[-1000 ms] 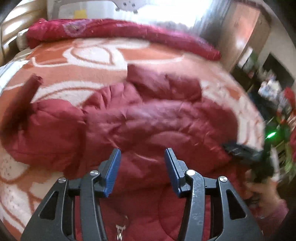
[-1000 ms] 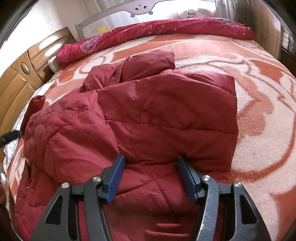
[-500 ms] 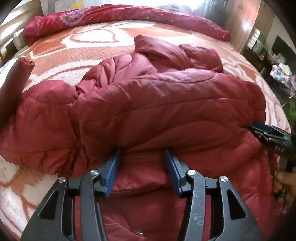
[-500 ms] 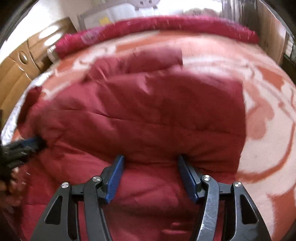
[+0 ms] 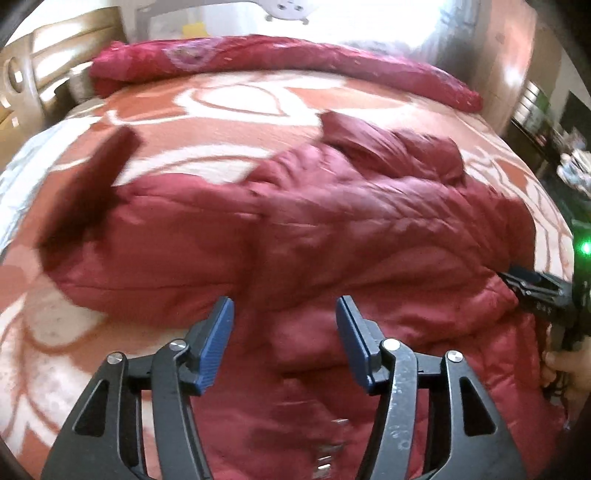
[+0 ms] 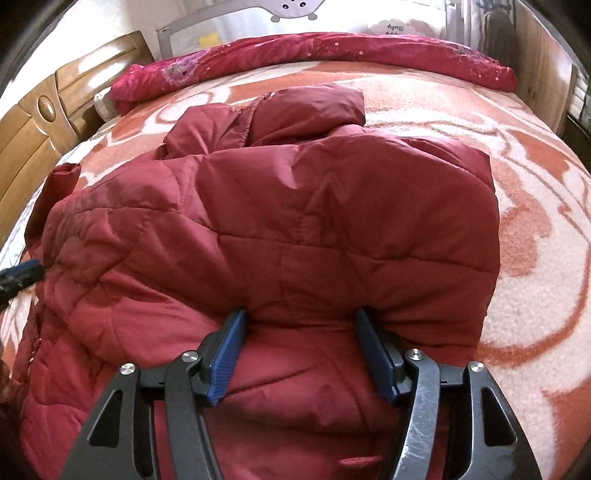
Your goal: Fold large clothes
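A dark red puffy jacket (image 5: 369, 229) (image 6: 295, 206) lies on the bed, its lower part folded up over the body. One sleeve (image 5: 92, 184) sticks out to the left. My left gripper (image 5: 284, 306) hovers just short of the folded edge; its jaws are opening and nothing is between the blue pads. My right gripper (image 6: 300, 317) has its fingertips dug into the fold's edge, and the thick fabric bunches and puckers between the pads. The right gripper (image 5: 517, 280) also shows at the jacket's right side, held by a hand (image 5: 565, 365). The left gripper's tip (image 6: 22, 275) peeks in at the left.
An orange and white blanket (image 6: 517, 221) covers the bed. A rolled red quilt (image 6: 332, 51) lies along the far side, below a grey bed rail (image 6: 295, 7). A wooden headboard (image 6: 37, 129) stands on the left. Dark furniture (image 5: 554, 129) stands beyond the bed's right edge.
My left gripper's jaws have widened and come off the folded edge that they sat against half a second ago. The right gripper stays at the fold.
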`<state>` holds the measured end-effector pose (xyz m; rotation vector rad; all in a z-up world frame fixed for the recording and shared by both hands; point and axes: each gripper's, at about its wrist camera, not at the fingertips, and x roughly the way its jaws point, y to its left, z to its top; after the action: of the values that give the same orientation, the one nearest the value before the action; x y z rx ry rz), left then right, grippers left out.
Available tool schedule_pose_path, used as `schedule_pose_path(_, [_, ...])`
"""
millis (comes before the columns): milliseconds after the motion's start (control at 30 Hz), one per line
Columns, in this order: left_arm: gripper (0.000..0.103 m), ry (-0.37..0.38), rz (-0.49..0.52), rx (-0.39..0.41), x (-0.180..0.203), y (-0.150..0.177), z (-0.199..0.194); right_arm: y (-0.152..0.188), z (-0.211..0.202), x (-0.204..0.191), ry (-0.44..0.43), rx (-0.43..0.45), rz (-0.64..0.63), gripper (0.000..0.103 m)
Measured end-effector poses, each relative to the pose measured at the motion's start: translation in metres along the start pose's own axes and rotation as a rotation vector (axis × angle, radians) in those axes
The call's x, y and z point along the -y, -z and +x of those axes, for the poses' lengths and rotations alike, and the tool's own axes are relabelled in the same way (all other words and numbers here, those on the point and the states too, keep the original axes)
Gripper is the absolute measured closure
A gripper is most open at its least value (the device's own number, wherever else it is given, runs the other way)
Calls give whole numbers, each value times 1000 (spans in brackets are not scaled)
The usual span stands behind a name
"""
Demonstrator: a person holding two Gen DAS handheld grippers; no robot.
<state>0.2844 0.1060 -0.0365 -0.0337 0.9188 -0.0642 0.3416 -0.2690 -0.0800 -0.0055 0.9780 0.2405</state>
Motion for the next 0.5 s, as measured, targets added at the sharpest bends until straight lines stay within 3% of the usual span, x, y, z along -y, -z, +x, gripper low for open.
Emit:
schedule_pose_path(100, [42, -57, -53, 27, -32, -5, -13, -1, -5, -1, -4, 7, 1, 39])
schedule_pose_path(233, [29, -134, -106, 43, -70, -14, -20, -1, -24, 1, -29, 27, 37, 39])
schedule_pose_path(500, [23, -287, -115, 57, -116, -41, -16, 12, -71, -12, -132, 78, 48, 38])
